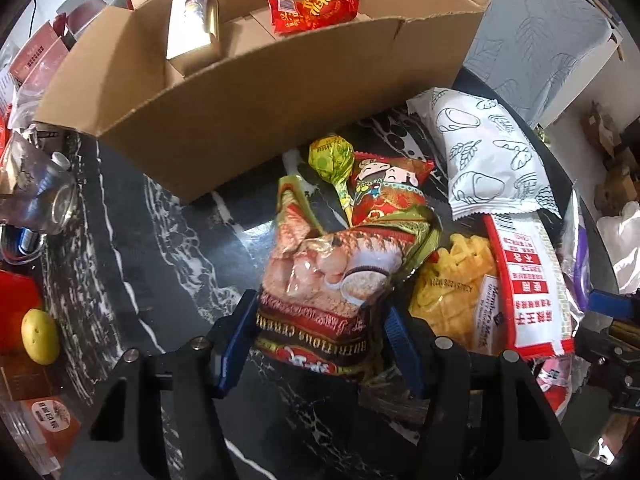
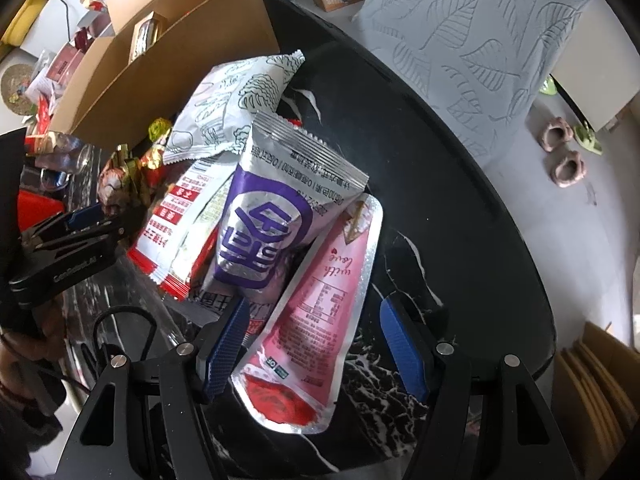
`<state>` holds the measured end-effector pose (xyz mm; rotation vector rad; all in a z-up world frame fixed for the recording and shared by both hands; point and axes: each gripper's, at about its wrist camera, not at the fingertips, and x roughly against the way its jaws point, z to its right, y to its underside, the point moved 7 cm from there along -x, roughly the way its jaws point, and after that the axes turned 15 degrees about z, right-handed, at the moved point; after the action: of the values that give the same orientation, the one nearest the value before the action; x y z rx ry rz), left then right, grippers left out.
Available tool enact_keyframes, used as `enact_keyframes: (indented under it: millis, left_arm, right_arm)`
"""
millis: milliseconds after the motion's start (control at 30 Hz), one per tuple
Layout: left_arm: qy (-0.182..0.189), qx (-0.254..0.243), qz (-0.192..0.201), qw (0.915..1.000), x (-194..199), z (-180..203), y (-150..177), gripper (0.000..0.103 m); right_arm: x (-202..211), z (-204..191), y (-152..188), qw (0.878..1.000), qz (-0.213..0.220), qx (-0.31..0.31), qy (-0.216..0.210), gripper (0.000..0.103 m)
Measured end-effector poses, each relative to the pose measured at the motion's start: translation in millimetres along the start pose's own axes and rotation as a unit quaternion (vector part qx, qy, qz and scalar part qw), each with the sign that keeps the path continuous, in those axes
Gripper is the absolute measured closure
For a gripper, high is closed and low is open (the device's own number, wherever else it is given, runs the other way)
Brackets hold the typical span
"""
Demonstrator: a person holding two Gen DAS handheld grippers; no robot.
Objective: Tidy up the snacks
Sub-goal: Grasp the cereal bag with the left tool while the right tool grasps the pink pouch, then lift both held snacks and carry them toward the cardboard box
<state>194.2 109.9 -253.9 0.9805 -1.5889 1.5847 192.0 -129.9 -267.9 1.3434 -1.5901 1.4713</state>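
Left wrist view: left gripper (image 1: 320, 332) low in frame centre, blue pads apart on either side of a cereal packet (image 1: 320, 276); whether the pads press on it, cannot tell. Packet lying on the dark marbled table (image 1: 160, 248), at the left edge of a snack pile. Just above it, a green lollipop (image 1: 331, 156) and a red cartoon packet (image 1: 384, 188). To the right, yellow crisps (image 1: 452, 284), a red-and-white sachet (image 1: 524, 280), a white bread-print packet (image 1: 488, 156). Across the top, an open cardboard box (image 1: 248, 108) holding a gold carton (image 1: 194, 28) and a red wrapped snack (image 1: 312, 10).

Right wrist view: right gripper (image 2: 316, 344) at bottom centre, jaws apart, straddling a pink pouch (image 2: 316, 320); left pad touching or nearly so, right pad clear of it. Purple-and-silver sachet (image 2: 276, 208) overlapping the pouch's upper end. Left gripper visible at mid-left edge.
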Motion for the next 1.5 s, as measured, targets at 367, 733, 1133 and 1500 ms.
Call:
enact_keyframes:
  millis: [367, 733, 1133, 1500]
  left_arm:
    - [-0.012, -0.003, 0.008, 0.9999, 2.2, -0.6, 8.5, 0.057]
    - [-0.01, 0.018, 0.008, 0.9998, 39.7, -6.7, 34.4, 0.058]
    - [0.007, 0.02, 0.021, 0.9996, 75.2, 17.6, 53.3, 0.058]
    - [0.022, 0.004, 0.029, 0.9993, 96.1, 45.8, 58.5, 0.058]
  right_arm:
    - [-10.2, -14.4, 15.5, 0.995, 0.003, 0.076, 0.062, 0.022]
    - [3.4, -7.6, 23.6, 0.988, 0.041, 0.109, 0.097, 0.068]
    - [16.0, 29.8, 28.2, 0.997, 0.053, 0.028, 0.041, 0.082]
    - [47.1, 30.0, 35.2, 0.997, 0.075, 0.015, 0.015, 0.082]
